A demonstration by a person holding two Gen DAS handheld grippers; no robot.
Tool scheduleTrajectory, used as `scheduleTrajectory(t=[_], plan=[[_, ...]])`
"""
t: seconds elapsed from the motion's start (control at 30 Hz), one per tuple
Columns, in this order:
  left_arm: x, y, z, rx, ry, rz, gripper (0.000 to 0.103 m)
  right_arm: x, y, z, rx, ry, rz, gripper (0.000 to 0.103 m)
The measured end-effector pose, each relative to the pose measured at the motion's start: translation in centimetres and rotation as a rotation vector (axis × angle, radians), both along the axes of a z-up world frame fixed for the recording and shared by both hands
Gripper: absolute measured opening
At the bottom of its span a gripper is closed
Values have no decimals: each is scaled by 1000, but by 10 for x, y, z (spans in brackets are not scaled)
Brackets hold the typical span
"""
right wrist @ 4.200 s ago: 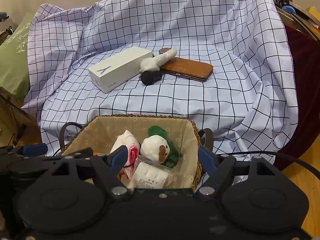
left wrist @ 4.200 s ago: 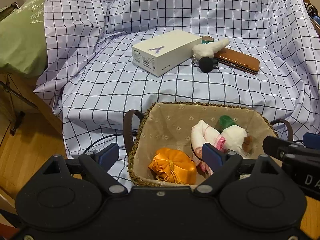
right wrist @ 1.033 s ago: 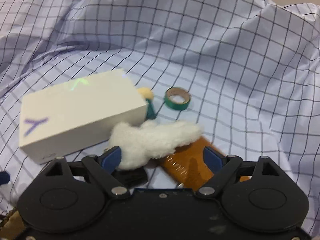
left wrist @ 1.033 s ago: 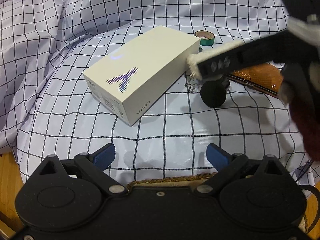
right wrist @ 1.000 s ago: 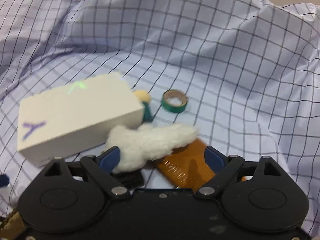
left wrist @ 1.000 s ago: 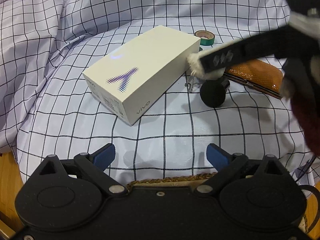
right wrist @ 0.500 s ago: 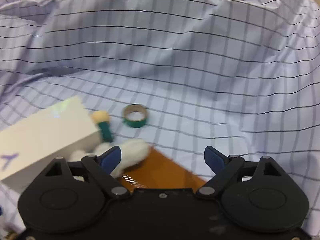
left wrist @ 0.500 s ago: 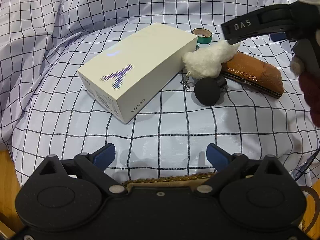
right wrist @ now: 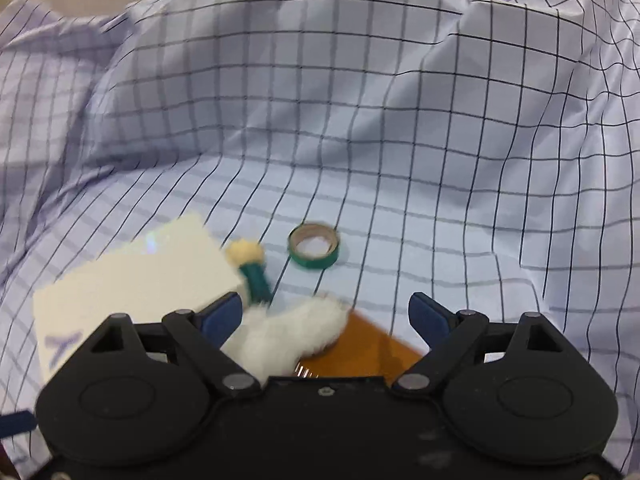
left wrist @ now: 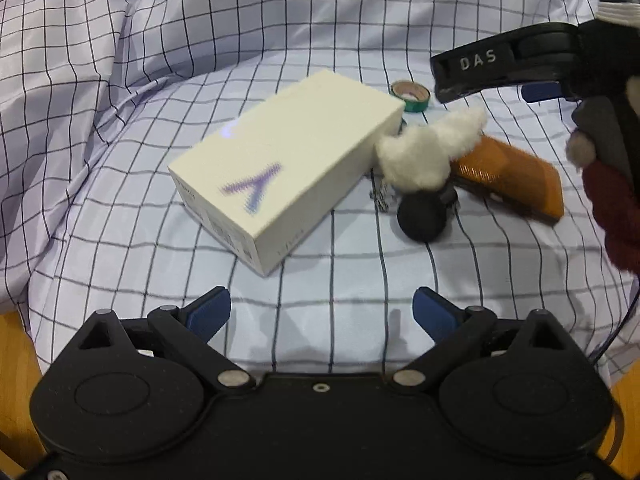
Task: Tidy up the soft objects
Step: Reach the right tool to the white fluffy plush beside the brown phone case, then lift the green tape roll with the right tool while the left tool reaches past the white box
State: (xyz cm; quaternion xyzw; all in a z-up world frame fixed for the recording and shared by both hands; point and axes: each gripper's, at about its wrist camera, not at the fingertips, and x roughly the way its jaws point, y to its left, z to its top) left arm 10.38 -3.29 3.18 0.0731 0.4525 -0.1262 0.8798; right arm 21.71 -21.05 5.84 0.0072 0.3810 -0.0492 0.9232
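Note:
A white fluffy toy (left wrist: 432,148) lies on the checked cloth, leaning over a black ball (left wrist: 424,216) and a brown wallet (left wrist: 512,176). My right gripper (right wrist: 326,316) hangs open just above it; the toy (right wrist: 288,340) shows low between the jaws, close to the left finger (right wrist: 224,316), and no pad presses it. From the left wrist view the right gripper's finger (left wrist: 480,66) sits up and right of the toy, held by a hand in a dark red sleeve (left wrist: 616,220). My left gripper (left wrist: 322,312) is open and holds nothing, in front of the white box (left wrist: 280,168).
A green tape roll (right wrist: 314,246) lies behind the toy. A small figure with a yellow head and green body (right wrist: 252,268) leans at the corner of the white box (right wrist: 132,280). The checked cloth (right wrist: 360,120) rises in folds behind. Wood floor (left wrist: 16,344) shows at the left.
The right gripper rose off the fluffy toy, which stays on the cloth; the toy slid to the bottom of the right wrist view. The left gripper barely moved.

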Motion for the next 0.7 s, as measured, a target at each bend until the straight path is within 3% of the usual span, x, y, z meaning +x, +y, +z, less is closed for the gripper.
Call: scheduleTrajectory(t=[0.17,0.3,0.7], plan=[[15,-4,12,5,-30,-16,95,50,-21,-3,57,51,-46,81],[25,-6,19,2,-37,-43,95,92,-29,-17,119,127,-56,66],[73,-14,36,-22,30,-142,95,153,-12,-47,53,229,-47,66]])
